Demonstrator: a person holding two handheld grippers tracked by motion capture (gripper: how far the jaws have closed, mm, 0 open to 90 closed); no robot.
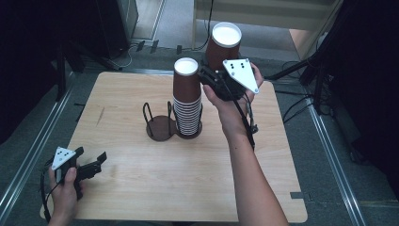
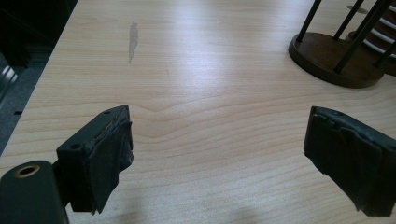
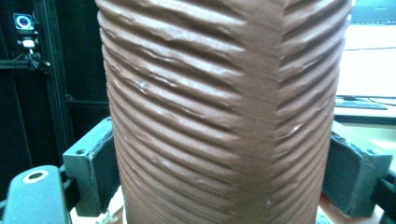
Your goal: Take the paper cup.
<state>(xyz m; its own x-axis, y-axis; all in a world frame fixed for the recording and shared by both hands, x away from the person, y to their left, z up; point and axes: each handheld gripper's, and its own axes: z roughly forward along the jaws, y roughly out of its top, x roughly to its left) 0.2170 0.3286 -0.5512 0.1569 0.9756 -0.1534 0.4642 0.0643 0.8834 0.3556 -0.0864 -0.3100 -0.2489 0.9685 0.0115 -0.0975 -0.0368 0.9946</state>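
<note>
Brown ridged cup (image 3: 224, 112) clamped between right tool (image 3: 224, 182) jaws

No readable text at my table
I find no label, brand, number or sign on anything here

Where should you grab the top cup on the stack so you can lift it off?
Grip the top cup across its ribbed wall, just under the white rim. Come in level from the side. It stands upright, and only that upper part clears the stack below.
</note>
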